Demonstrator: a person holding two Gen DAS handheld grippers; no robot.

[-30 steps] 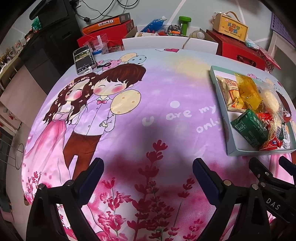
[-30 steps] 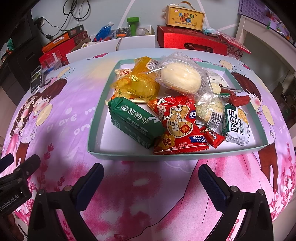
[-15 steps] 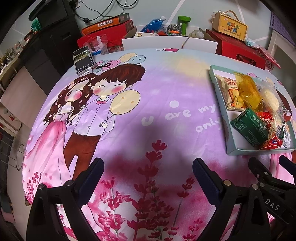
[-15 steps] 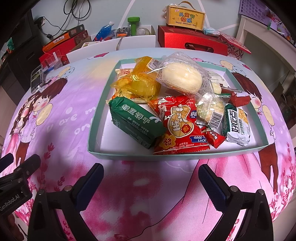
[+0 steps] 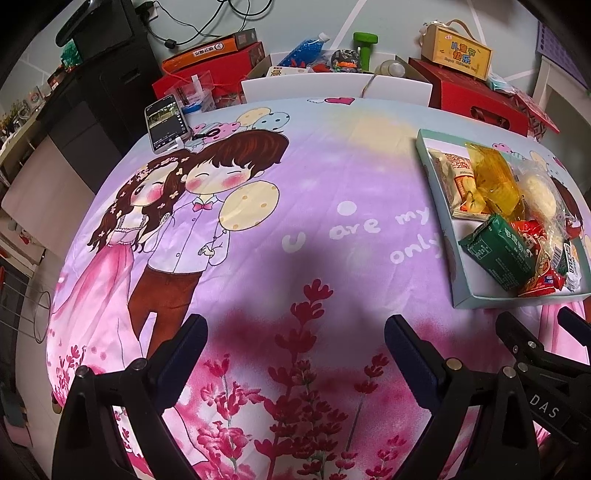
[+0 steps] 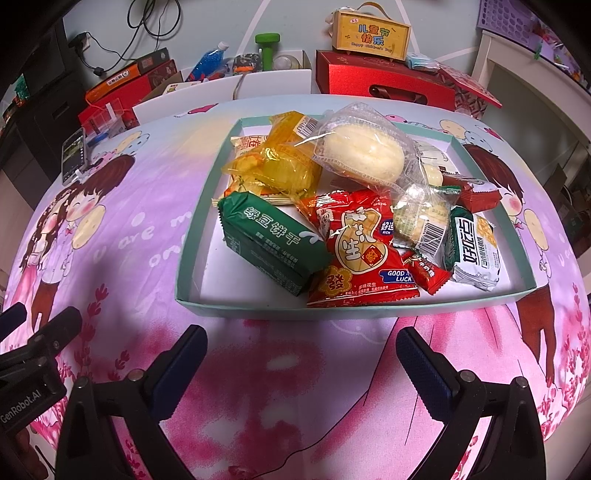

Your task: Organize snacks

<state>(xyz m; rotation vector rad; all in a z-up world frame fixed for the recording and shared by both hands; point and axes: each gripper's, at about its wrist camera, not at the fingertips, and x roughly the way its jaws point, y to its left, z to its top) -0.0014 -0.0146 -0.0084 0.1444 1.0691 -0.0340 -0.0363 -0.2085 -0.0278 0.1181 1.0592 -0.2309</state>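
Note:
A shallow pale-green box (image 6: pixel 236 308) sits on the cartoon tablecloth and holds several snack packs: a green biscuit pack (image 6: pixel 271 242), a red peanut bag (image 6: pixel 356 251), yellow wrapped sweets (image 6: pixel 275 168), a clear-wrapped round cake (image 6: pixel 360 153) and a white-green pack (image 6: pixel 474 249). The box also shows at the right in the left wrist view (image 5: pixel 461 280). My right gripper (image 6: pixel 301 347) is open and empty just in front of the box. My left gripper (image 5: pixel 295 336) is open and empty over bare cloth, left of the box.
A phone (image 5: pixel 166 123) lies at the table's far left. Red gift boxes (image 6: pixel 384 79), a yellow carton (image 6: pixel 371 31), white bins (image 5: pixel 332 86) and clutter line the far edge. A black cabinet (image 5: pixel 107 74) stands at the left.

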